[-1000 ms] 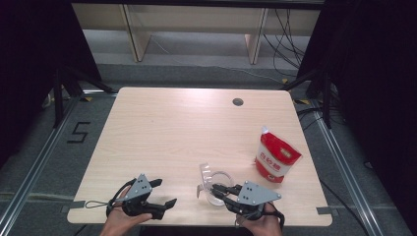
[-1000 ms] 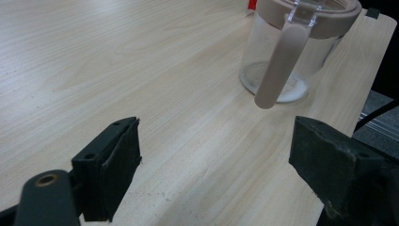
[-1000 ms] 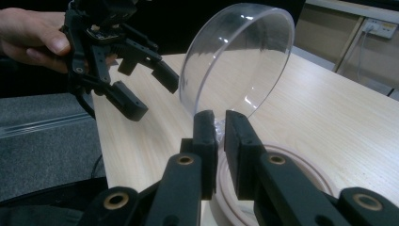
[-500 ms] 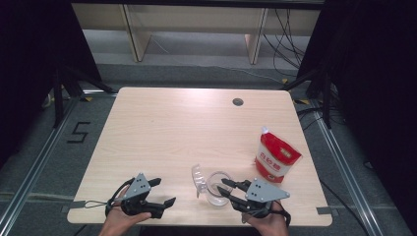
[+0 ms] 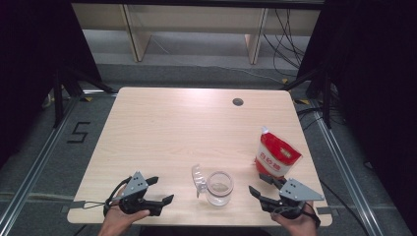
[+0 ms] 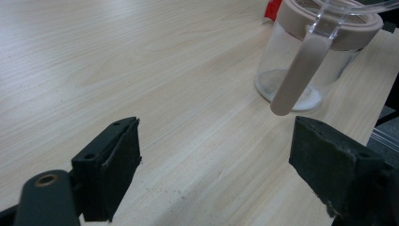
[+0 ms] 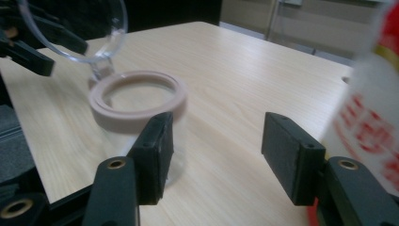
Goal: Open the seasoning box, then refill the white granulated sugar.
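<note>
High view puts the right gripper (image 5: 264, 191), fingers just spread and empty, between jar (image 5: 219, 187) and pouch (image 5: 275, 156); left gripper (image 5: 160, 191) gapes idle; next, probably grasp the pouch.

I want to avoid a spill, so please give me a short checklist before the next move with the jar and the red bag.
1. Jar stands upright: ok.
2. Jar lid flipped open: ok.
3. Right tool open, having just been opening, nothing between its jaws: ok.
4. Left tool open, nothing between its jaws: ok.
5. Red bag upright, apart from the jar: ok.
6. Bag spout opened: cannot tell.
</note>
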The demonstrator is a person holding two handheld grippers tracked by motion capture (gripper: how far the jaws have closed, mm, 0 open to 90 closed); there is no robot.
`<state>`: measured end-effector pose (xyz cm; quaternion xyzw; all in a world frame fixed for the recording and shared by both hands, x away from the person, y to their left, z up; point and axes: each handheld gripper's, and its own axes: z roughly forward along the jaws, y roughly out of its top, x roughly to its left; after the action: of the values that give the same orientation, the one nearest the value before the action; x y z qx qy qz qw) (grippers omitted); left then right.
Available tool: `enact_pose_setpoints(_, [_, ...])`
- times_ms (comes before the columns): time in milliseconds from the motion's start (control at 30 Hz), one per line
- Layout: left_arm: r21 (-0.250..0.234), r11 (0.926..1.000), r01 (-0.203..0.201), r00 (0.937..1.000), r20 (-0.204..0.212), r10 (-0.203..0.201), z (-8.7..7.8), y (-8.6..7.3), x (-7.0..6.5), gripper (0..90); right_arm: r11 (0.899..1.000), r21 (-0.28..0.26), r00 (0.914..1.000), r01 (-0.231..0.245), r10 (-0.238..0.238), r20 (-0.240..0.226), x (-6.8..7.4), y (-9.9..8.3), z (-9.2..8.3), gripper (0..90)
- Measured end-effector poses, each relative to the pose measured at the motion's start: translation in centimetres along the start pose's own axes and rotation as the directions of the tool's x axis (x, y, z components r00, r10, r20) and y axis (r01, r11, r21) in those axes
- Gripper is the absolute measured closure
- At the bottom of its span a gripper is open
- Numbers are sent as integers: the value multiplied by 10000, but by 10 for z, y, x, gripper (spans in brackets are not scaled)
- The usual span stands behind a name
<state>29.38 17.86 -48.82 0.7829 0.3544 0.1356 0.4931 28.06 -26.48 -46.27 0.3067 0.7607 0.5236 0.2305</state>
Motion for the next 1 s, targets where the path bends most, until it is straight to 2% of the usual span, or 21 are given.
enact_pose_setpoints(100, [32,10000,-92,9999,-111,93,-4,-2,1,162,9998,24,9994,-203,203,284,-7,-6,-11,429])
enact_pose_setpoints(167, [121,9992,-370,9990,-262,373,-7,-3,2,162,9993,66,9987,-367,364,368,-10,-10,-17,417])
enact_pose_setpoints(200, [24,9999,-131,9996,-265,131,-7,-5,2,162,9989,78,9972,-455,449,605,-12,-12,-20,411])
enact_pose_setpoints(233, [106,9996,-257,9989,-379,261,-9,-5,3,162,9977,184,9954,-652,638,714,-13,-14,-23,405])
enact_pose_setpoints(267, [54,9998,-182,9987,-483,184,-10,-6,3,162,9979,151,9948,-635,620,807,-15,-16,-25,397])
enact_pose_setpoints(300, [105,9998,-159,9985,-519,164,-12,-6,3,162,9959,205,9915,-880,856,983,-15,-17,-28,390])
enact_pose_setpoints(333, [69,9999,-148,9985,-532,152,-13,-6,4,162,9979,142,9931,-637,620,998,-19,-19,-29,385])
enact_pose_setpoints(400, [21,9999,-116,9983,-572,117,-14,-7,5,162,9965,197,9916,-809,785,1028,-20,-20,-30,374])
enact_pose_setpoints(433, [31,9999,-164,9982,-581,165,-15,-7,5,162,9941,257,9861,-1055,1012,1321,-22,-23,-33,324])
enact_pose_setpoints(533, [4,9999,-136,9983,-571,136,-15,-7,5,162,9929,246,9820,-1160,1109,1526,-27,-26,-33,287])
enact_pose_setpoints(567, [25,9999,-157,9983,-558,158,-14,-7,5,162,9881,249,9758,-1517,1457,1632,-26,-26,-34,261])
enact_pose_setpoints(600, [18,9999,-146,9983,-561,147,-14,-7,5,162,9924,187,9782,-1216,1167,1719,-30,-27,-33,236])
enact_pose_setpoints(667, [6,10000,-72,9983,-582,73,-14,-7,4,162,9863,290,9676,-1621,1531,2009,-29,-28,-35,189])
enact_pose_setpoints(700, [14,10000,-73,9982,-595,74,-14,-7,4,162,9911,223,9716,-1311,1240,2015,-33,-29,-35,172])
enact_pose_setpoints(767, [40,9998,-197,9980,-602,199,-14,-7,5,162,9927,215,9708,-1189,1117,2124,-36,-29,-36,165])
enact_pose_setpoints(800, [139,9998,-134,9979,-628,143,-15,-8,5,162,9912,189,9703,-1307,1240,2078,-37,-29,-36,164])
enact_pose_setpoints(833, [142,9998,-133,9979,-630,141,-15,-8,5,162,9923,220,9698,-1216,1141,2157,-40,-30,-36,163])
enact_pose_setpoints(900, [69,9999,-94,9982,-586,98,-14,-7,5,162,9882,236,9621,-1511,1415,2329,-46,-33,-38,155])
enact_pose_setpoints(933, [69,9999,-94,9982,-586,98,-14,-7,5,162,9882,236,9621,-1511,1415,2329,-46,-33,-38,155])
enact_pose_setpoints(967, [79,9999,-105,9983,-565,110,-13,-7,4,162,9930,90,9640,-1179,1123,2411,-52,-35,-37,155])
enact_pose_setpoints(1000, [147,9997,-207,9982,-564,215,-13,-7,4,162,9846,241,9578,-1729,1624,2371,-51,-35,-37,155])
